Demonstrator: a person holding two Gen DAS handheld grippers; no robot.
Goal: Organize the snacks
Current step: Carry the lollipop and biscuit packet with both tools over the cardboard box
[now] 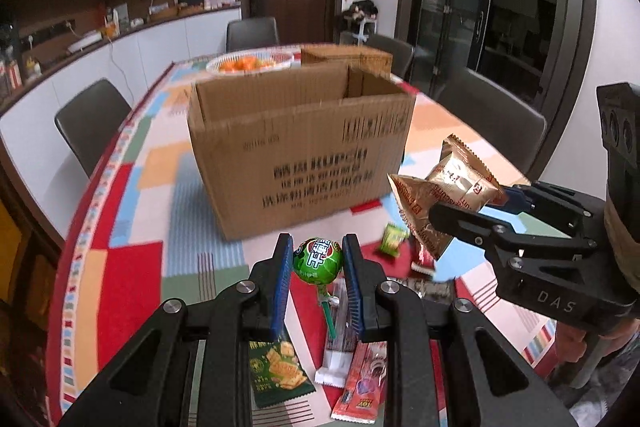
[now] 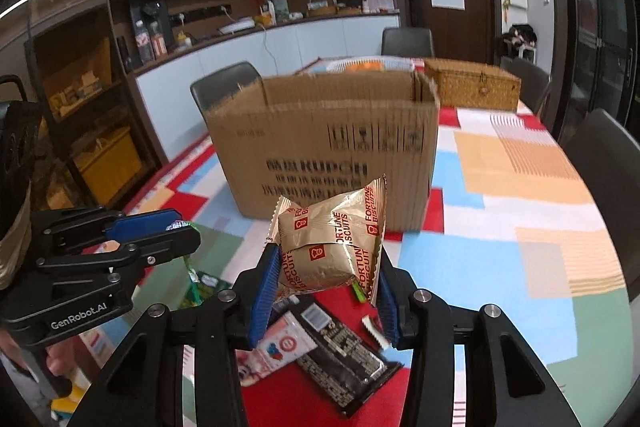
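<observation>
In the left wrist view my left gripper (image 1: 317, 247) is shut on a green lollipop (image 1: 318, 259), whose stick hangs down between the blue pads. My right gripper (image 2: 328, 255) is shut on gold Fortune Biscuits packets (image 2: 332, 243), which look like two together. Both are held above the table, in front of an open cardboard box (image 1: 300, 155) (image 2: 328, 147). From the left wrist the right gripper (image 1: 472, 203) shows at the right with the gold packets (image 1: 452, 187). From the right wrist the left gripper (image 2: 176, 231) shows at the left.
Loose snacks lie on the patchwork tablecloth (image 2: 500, 259) below the grippers: a green cracker packet (image 1: 276, 371), a red packet (image 1: 360, 383), a small green candy (image 1: 390, 239), a black packet (image 2: 340, 351). Behind the box stand a wicker basket (image 2: 472, 87) and a fruit plate (image 1: 248, 63). Chairs surround the table.
</observation>
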